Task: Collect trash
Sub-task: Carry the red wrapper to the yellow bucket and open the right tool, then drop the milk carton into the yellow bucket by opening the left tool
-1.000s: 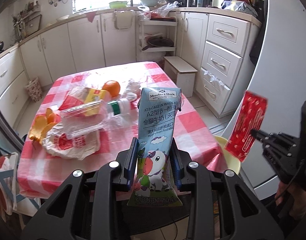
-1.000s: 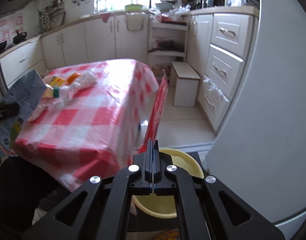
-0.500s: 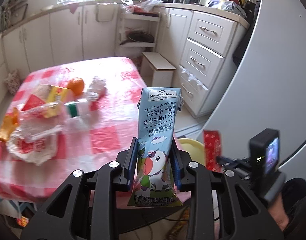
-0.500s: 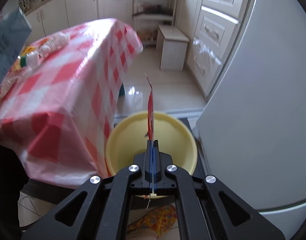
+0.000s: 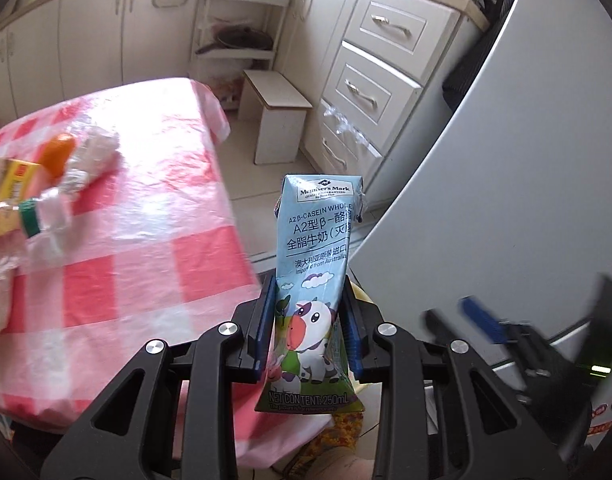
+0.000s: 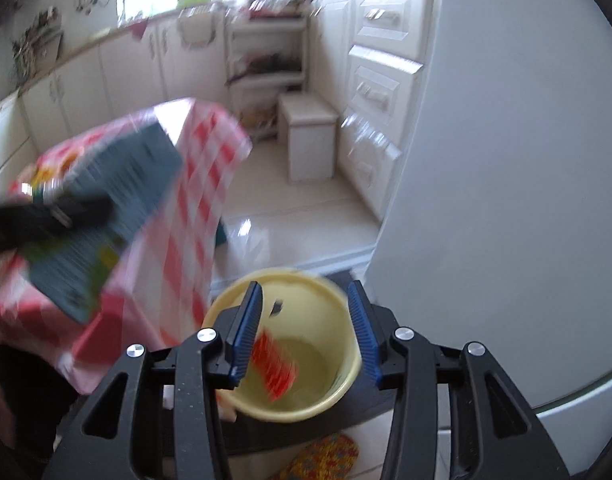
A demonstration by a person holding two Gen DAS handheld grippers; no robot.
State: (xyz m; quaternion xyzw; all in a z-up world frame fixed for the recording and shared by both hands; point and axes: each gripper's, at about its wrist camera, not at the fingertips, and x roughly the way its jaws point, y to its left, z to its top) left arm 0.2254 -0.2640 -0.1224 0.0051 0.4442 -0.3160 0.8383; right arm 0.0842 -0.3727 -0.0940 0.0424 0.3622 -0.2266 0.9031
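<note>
My left gripper [image 5: 307, 330] is shut on a light-blue milk carton [image 5: 317, 264], held upright past the table's right edge; the carton shows blurred in the right wrist view [image 6: 106, 216]. My right gripper [image 6: 304, 332] is open above a yellow bin [image 6: 337, 384]. A red wrapper [image 6: 274, 364] is inside the bin, free of the fingers. The right gripper appears blurred in the left wrist view [image 5: 465, 320]. Only a sliver of the bin [image 5: 359, 292] shows behind the carton.
A table with a red-checked cloth [image 5: 146, 240] holds an orange [image 5: 58, 152], a yellow box [image 5: 14, 184], a plastic bottle [image 5: 46, 216] and wrappers. A white fridge [image 5: 505, 184] stands right. A small stool [image 5: 278, 120] and drawers [image 5: 369, 92] are behind.
My right gripper has opened and the red wrapper has dropped into the yellow bin. My left gripper has carried the carton right, toward the bin.
</note>
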